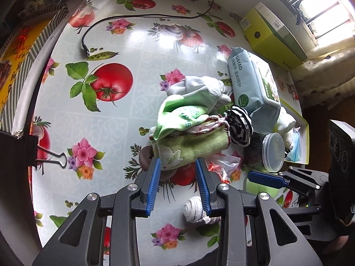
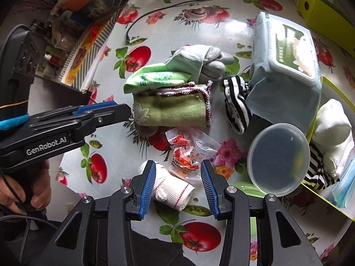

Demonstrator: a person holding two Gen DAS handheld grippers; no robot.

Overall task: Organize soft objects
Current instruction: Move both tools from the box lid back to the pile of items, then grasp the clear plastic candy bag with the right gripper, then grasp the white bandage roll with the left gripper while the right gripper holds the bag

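Note:
A folded green towel with red trim [image 1: 195, 147] [image 2: 173, 110] lies under a light green cloth [image 1: 179, 113] and a grey glove [image 1: 199, 87]. My left gripper [image 1: 177, 161] hangs open over the towel's near edge, its tips on either side of that edge and not pressing it. In the right wrist view the left gripper [image 2: 124, 112] comes in from the left beside the towel. My right gripper [image 2: 177, 164] is open above a rolled white sock [image 2: 172, 187] and a clear packet with red contents [image 2: 188, 153]. A black-and-white striped sock [image 2: 236, 106] lies beside the towel.
A wet-wipes pack [image 2: 286, 66] and a round lidded plastic tub [image 2: 278, 159] crowd the right. A yellow-green tray [image 2: 328, 196] holds white rolled socks, striped cloth and blue masks. A green box [image 1: 273, 33], a black cable [image 1: 144, 16] and a binder clip [image 1: 52, 157] sit at the edges.

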